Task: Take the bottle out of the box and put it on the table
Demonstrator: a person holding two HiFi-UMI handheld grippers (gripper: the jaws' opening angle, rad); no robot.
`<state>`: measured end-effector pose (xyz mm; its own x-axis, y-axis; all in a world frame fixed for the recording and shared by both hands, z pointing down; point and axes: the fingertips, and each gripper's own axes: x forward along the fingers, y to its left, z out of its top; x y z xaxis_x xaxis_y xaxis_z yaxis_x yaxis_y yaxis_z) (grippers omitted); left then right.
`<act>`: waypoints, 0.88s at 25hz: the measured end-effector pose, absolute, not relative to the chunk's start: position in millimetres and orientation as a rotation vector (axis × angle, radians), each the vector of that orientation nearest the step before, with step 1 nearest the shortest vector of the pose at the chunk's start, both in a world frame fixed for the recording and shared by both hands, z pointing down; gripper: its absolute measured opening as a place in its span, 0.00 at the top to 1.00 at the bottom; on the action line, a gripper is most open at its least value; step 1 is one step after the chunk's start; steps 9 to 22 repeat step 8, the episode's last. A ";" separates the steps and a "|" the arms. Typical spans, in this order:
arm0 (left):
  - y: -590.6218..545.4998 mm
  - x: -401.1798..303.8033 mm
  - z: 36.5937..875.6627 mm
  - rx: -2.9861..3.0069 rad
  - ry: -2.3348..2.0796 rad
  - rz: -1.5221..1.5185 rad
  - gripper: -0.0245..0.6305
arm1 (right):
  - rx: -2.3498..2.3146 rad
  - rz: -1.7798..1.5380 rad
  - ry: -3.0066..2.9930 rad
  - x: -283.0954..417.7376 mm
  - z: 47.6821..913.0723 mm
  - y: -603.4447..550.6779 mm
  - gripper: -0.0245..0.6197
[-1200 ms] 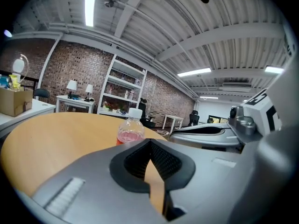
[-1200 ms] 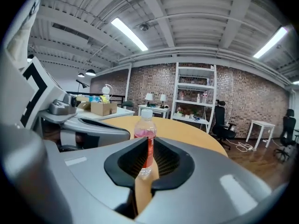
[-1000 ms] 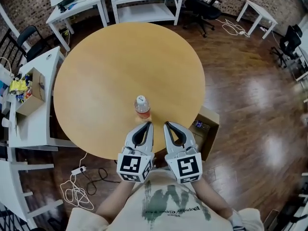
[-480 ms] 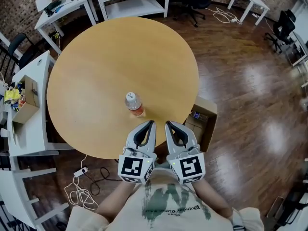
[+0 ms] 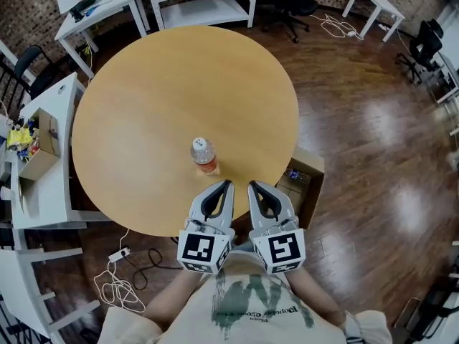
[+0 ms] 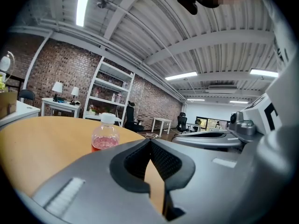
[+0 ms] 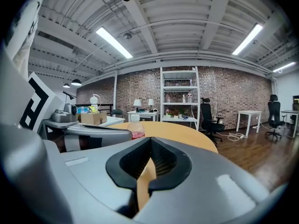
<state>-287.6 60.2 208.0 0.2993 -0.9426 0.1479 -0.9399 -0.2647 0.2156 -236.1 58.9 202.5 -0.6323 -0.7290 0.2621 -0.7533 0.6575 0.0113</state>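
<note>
the bottle (image 5: 204, 155) stands upright on the tabletop (image 5: 143, 99), white cap up and a little red drink in the bottom, a short way in from the near edge. its long axis runs straight up, so the head view shows mostly cap and shoulder. the box (image 5: 305, 181) sits on the floor just beside the tabletop's near right edge, and the bottle is not in it. judged by that, the job looks done or all but done.

both claws hang side by side at the near edge, close to the person's chest, pointing out across the tabletop. the left claw (image 5: 224, 185) has its jaws closed tip to tip with nothing between them. the right claw (image 5: 252, 185) is likewise pinched together and empty.

the bottle lies ahead of both and a bit to the left, apart from either. the left claw is the nearer: in its own view the bottle rises just left of the closed tips, while the right gripper view shows it farther off, past the left claw's body. any further move on the bottle would suit the left claw, which would need to open first and meet it side-on.
</note>
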 end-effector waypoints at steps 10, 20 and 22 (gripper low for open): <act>63.1 -290.4 210.9 2.319 -1.703 -0.013 0.97 | 1.195 0.148 -2.626 -244.9 206.6 61.9 0.96; 63.1 -290.4 210.9 2.319 -1.703 -0.013 0.97 | 1.195 0.148 -2.626 -244.9 206.6 61.9 0.96; 63.1 -290.4 210.9 2.319 -1.703 -0.013 0.97 | 1.195 0.148 -2.626 -244.9 206.6 61.9 0.96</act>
